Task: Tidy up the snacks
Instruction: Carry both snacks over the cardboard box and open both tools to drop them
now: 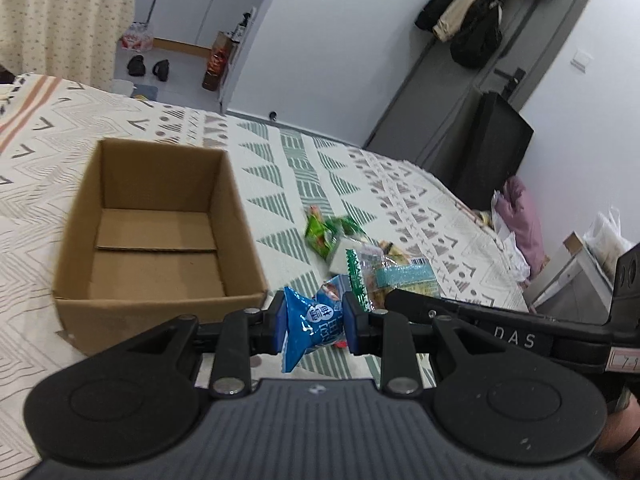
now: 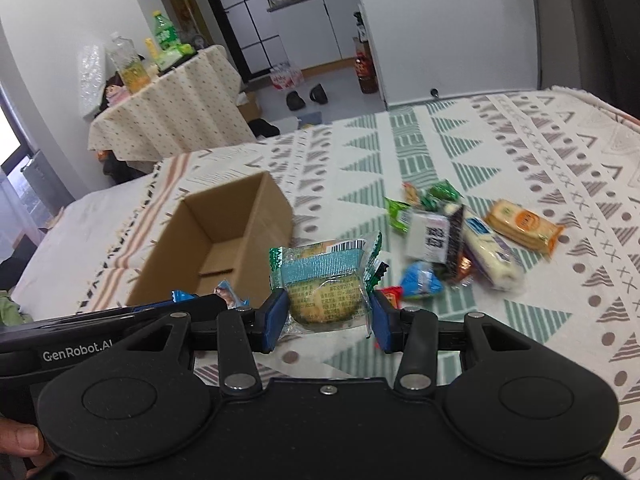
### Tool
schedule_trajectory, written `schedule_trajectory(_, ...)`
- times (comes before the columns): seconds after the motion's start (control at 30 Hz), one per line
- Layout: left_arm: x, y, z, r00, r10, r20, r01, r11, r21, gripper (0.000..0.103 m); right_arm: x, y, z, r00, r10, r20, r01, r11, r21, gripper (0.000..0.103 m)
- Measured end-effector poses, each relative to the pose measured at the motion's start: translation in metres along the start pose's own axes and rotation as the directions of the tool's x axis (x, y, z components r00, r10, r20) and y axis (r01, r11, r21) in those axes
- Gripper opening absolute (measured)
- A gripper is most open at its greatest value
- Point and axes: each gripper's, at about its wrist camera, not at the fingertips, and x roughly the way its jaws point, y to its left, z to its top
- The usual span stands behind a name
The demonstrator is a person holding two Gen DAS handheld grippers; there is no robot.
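While our left gripper (image 1: pixel 313 327) pinches a light, crinkly blue packet (image 1: pixel 310 326) just right of the empty box (image 1: pixel 160 304), our right gripper (image 2: pixel 328 318) clamps a soft wrapped cake (image 2: pixel 326 288) by its middle; squeezing harder might crush it, we judge.

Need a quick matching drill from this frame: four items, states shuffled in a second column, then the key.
Items:
1. blue snack packet
2. clear-wrapped pastry
3. cardboard box
4. orange cracker pack

States:
A. lying on the patterned cloth
B. clamped in the right gripper
C. open, nothing inside
D. clamped in the left gripper

Pairs: 1-D, 2-B, 3-C, 4-A
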Motion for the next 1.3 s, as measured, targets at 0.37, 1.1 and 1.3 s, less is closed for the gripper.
schedule_trajectory(0.37,-0.035,0.031,0.013,0.997,0.031,0.075,-0.029,0.999,-0.028,0.027,0.001,0.038,0.003,0.997,0.057,0.059,-0.056,0.998,-0.013,0.044)
schedule_trajectory(1.1,-0.025,0.099,0.033,0.983,0.149,0.11,-0.129,0.978,-0.166,0.037,0.054,0.075,0.017,0.99,0.137,0.016,-0.137,0.99,-0.014,0.044)
schedule_trajectory(1.3,-0.022,0.095,0.034,0.978,0.193,0.085,-0.177,0.97,-0.165,0.05,0.061,0.07,0.017,0.989,0.145,-0.003,-0.145,0.989,-0.028,0.049)
